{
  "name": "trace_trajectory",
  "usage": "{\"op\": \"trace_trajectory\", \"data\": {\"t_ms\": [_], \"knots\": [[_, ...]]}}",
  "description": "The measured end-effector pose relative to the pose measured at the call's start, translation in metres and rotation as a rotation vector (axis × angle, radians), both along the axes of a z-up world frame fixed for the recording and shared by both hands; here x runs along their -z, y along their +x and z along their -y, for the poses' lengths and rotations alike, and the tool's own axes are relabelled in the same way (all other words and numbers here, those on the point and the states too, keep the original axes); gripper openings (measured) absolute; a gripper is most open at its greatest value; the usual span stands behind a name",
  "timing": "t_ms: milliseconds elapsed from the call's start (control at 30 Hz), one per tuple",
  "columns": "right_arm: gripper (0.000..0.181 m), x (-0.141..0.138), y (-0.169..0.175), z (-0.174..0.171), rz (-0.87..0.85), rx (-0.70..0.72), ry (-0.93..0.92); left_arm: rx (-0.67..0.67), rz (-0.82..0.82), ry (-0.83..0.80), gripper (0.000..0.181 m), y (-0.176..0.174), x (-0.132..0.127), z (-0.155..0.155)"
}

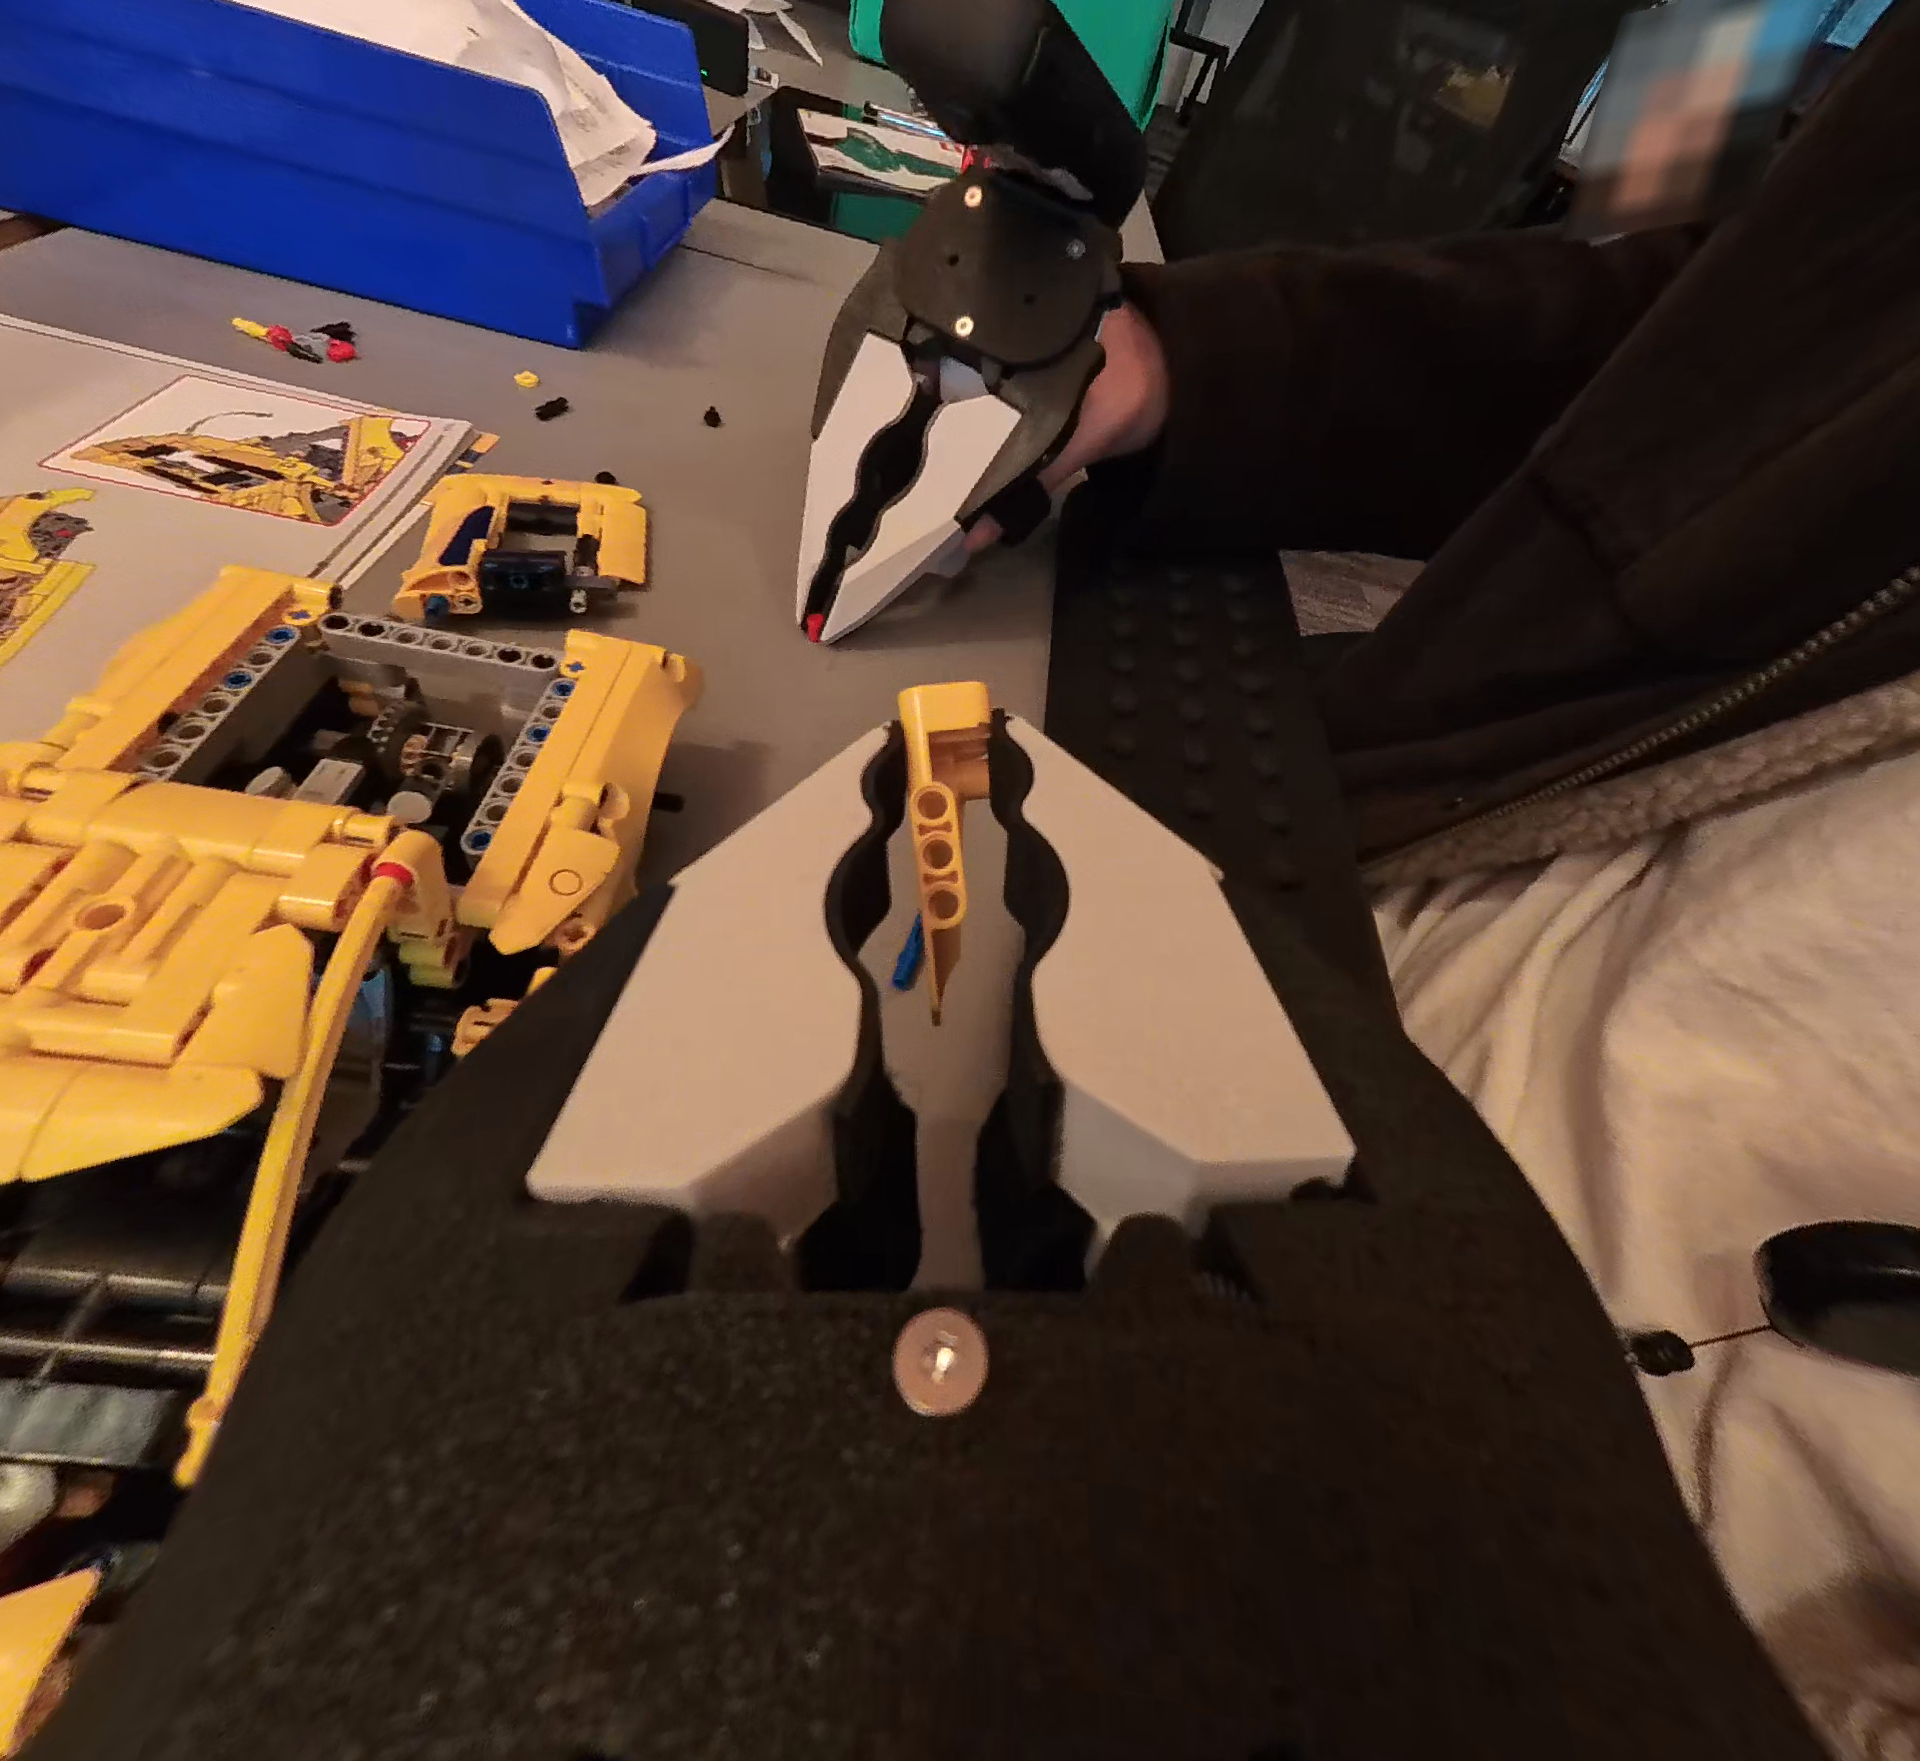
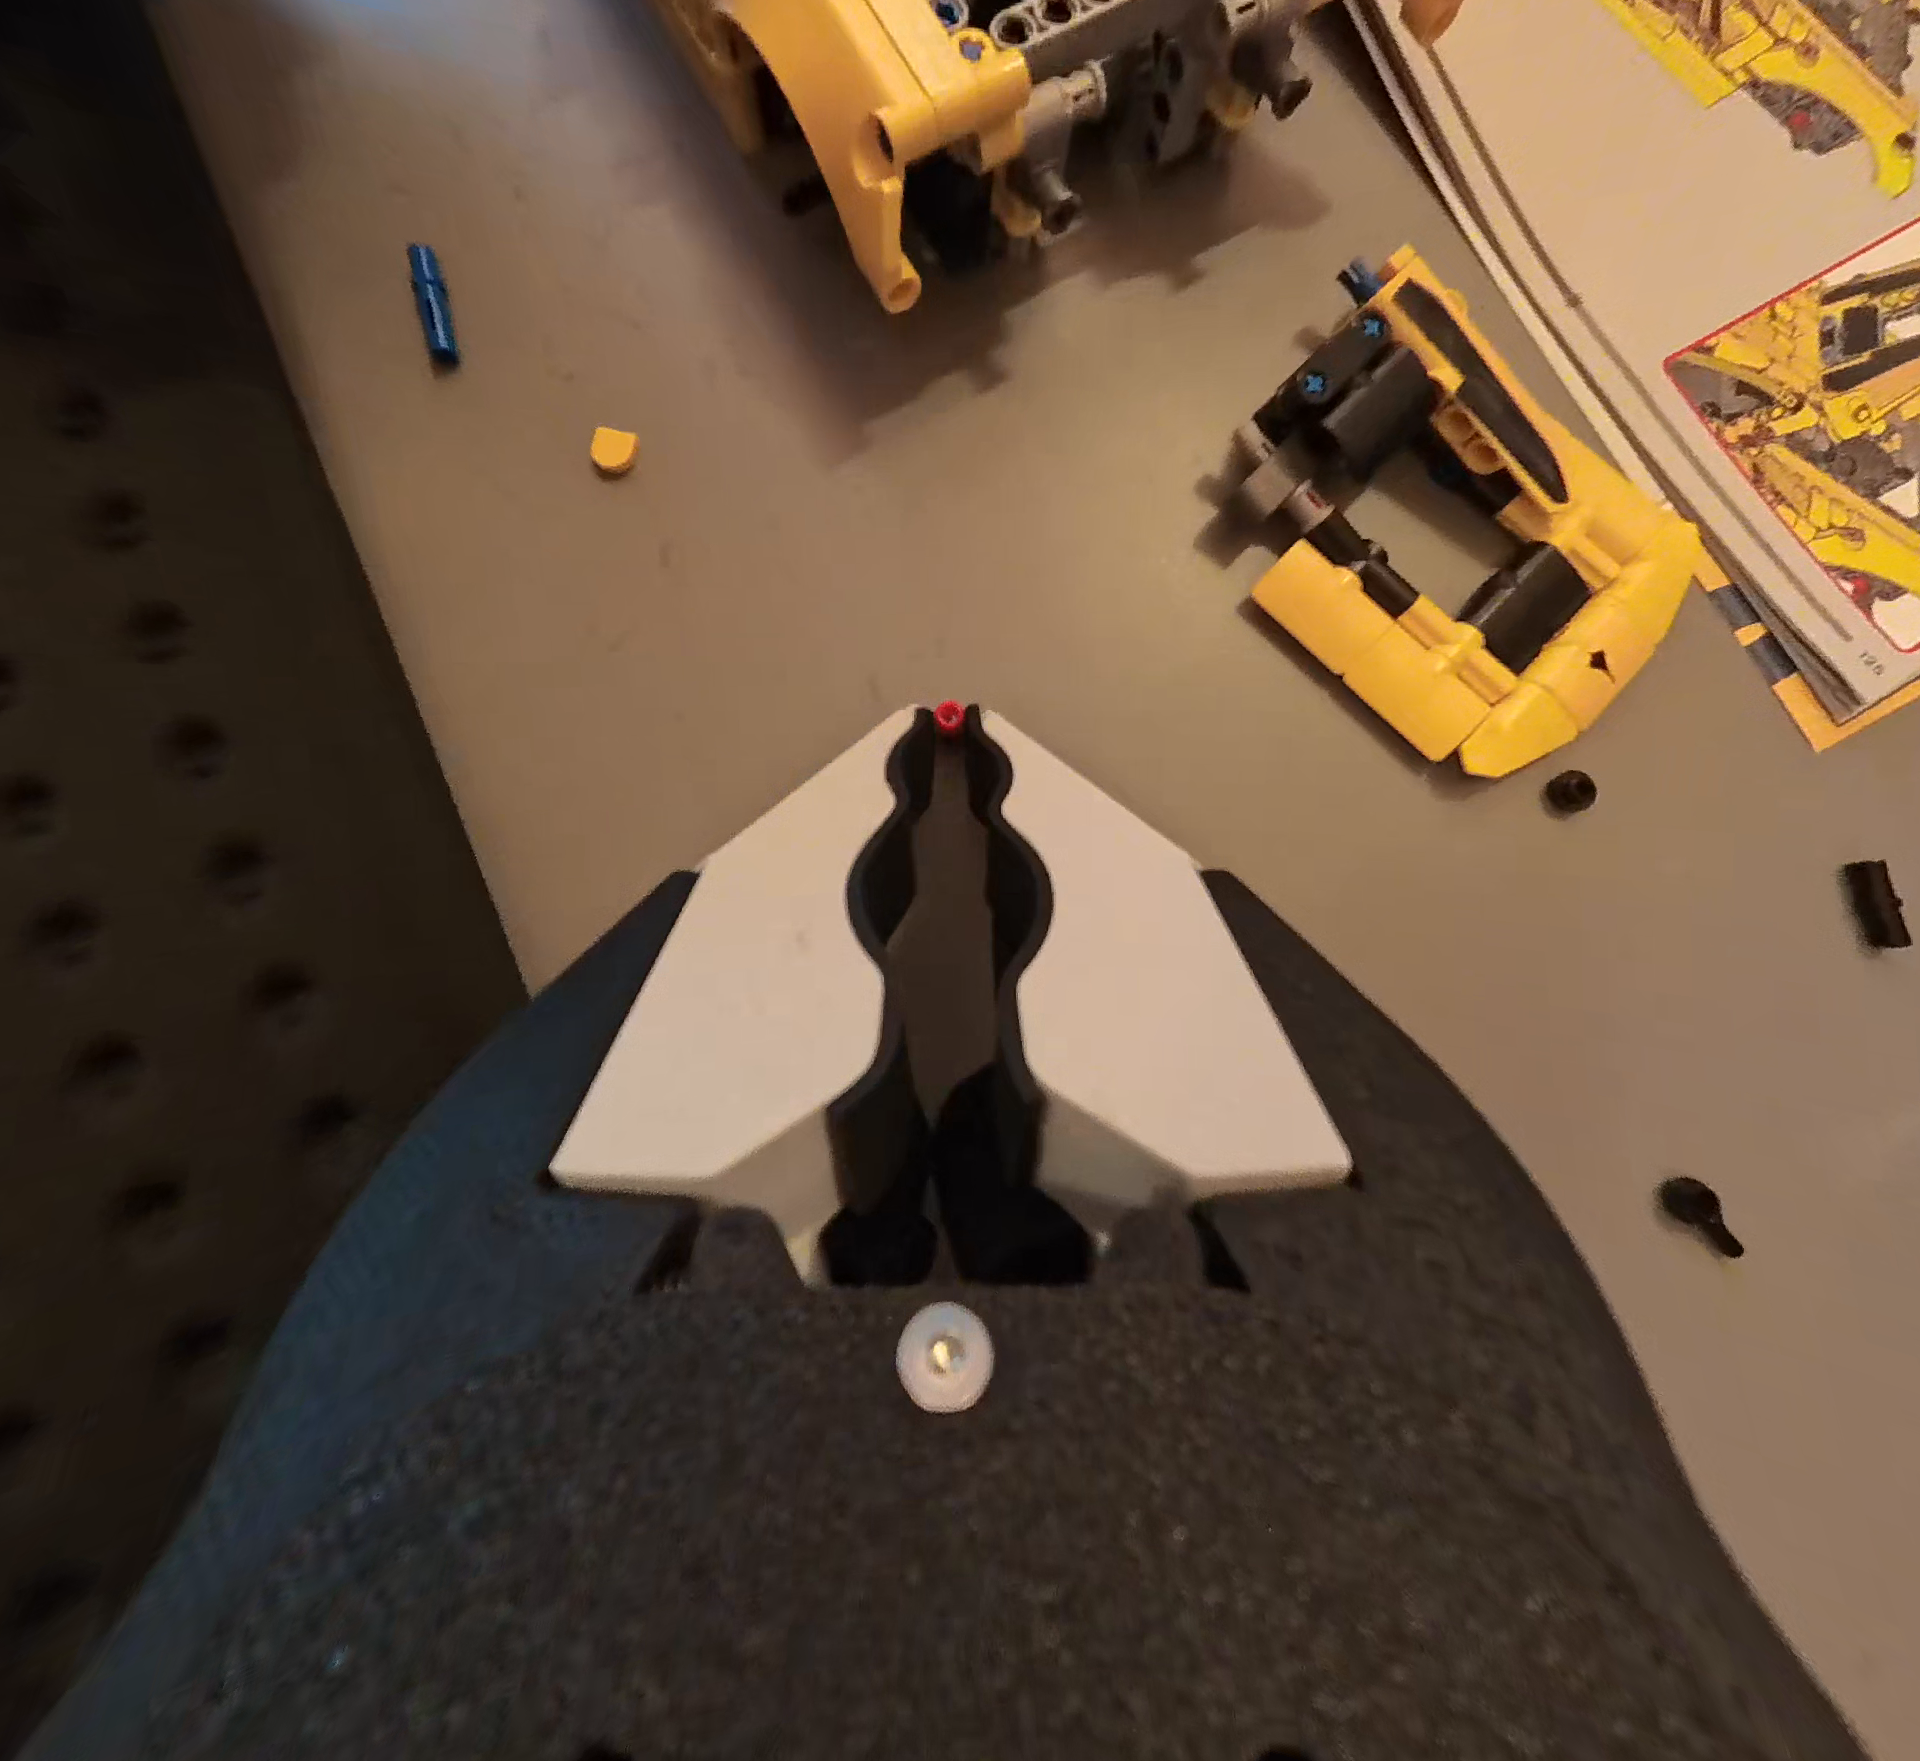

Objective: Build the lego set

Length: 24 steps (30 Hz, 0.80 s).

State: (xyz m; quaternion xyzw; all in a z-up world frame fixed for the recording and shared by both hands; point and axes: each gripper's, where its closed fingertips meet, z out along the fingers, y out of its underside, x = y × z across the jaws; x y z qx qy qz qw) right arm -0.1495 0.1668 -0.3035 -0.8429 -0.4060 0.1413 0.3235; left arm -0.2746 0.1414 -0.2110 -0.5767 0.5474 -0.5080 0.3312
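Observation:
My left gripper (image 1: pixel 943 724) is shut on a yellow Technic beam piece (image 1: pixel 940 807) with round holes, held above the grey table. A blue pin (image 1: pixel 907 953) shows under it. My right gripper (image 2: pixel 948 717) is shut on a small red pin (image 2: pixel 948 717), tips low over the table; it also shows in the left wrist view (image 1: pixel 816 625), held by a hand. The big yellow lego vehicle (image 1: pixel 260 828) lies at the left, also in the right wrist view (image 2: pixel 935 28). A small yellow and black sub-assembly (image 2: pixel 1455 548) lies beside it, also in the left wrist view (image 1: pixel 530 542).
An open instruction booklet (image 2: pixel 1714 257) lies by the sub-assembly. Loose pieces lie on the table: a blue axle pin (image 2: pixel 433 303), a yellow tile (image 2: pixel 613 449), black pins (image 2: pixel 1875 901). A blue bin (image 1: pixel 312 142) with papers stands at the back. A black studded mat (image 1: pixel 1184 724) runs along the table edge. Spacing between my two grippers at the tips: around 15 centimeters. From the right gripper's tips to the yellow tile (image 2: pixel 613 449) is close to 8 centimeters.

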Motion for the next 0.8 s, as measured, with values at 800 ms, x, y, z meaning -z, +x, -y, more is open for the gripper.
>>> {"op": "trace_trajectory", "data": {"t_ms": [800], "knots": [[0.020,-0.0006,-0.0023,0.0038,-0.004,-0.030,-0.037,0.009,-0.011,-0.003,0.015,0.0006,0.0019,0.0017]]}}
